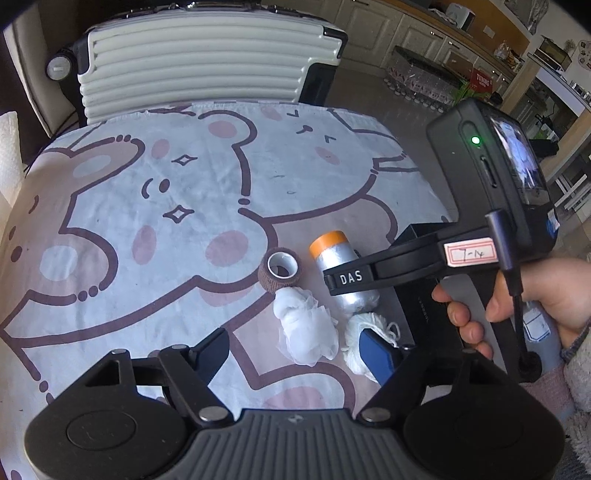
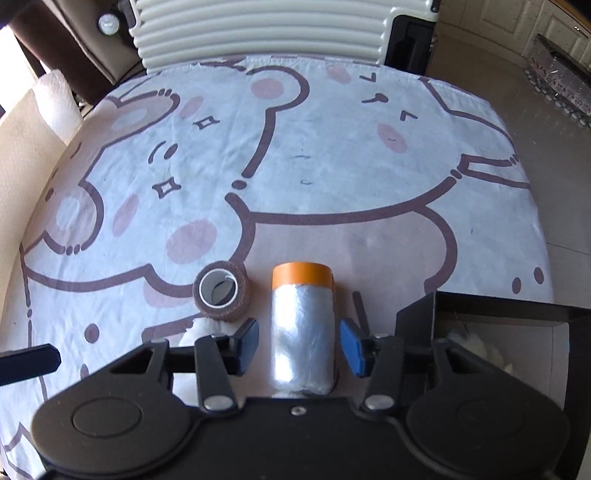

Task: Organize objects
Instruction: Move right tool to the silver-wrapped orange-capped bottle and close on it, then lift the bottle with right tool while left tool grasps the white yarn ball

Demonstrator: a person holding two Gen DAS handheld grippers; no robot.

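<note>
Right claw (image 2: 299,349) is straddling the silver plastic-film roll with an orange tape band (image 2: 301,332), pads narrowed but not touching it. Going left to right on the bear-print cloth-covered table (image 1: 147,229): the left claw (image 1: 299,354) is hanging half-open over the white mesh bundle (image 1: 308,330), the brown bandage roll (image 1: 279,271) is lying just beside the film roll, and the black box (image 2: 517,314) is sitting at the right.

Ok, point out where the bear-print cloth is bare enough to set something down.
Bare: the wide stretch of bear-print cloth between the cream ribbed suitcase and the brown bandage roll, plus its whole left side. Crowded: the near right, where the bandage roll, orange-capped silver film roll, white mesh wad, white yarn and black box bunch together.
</note>
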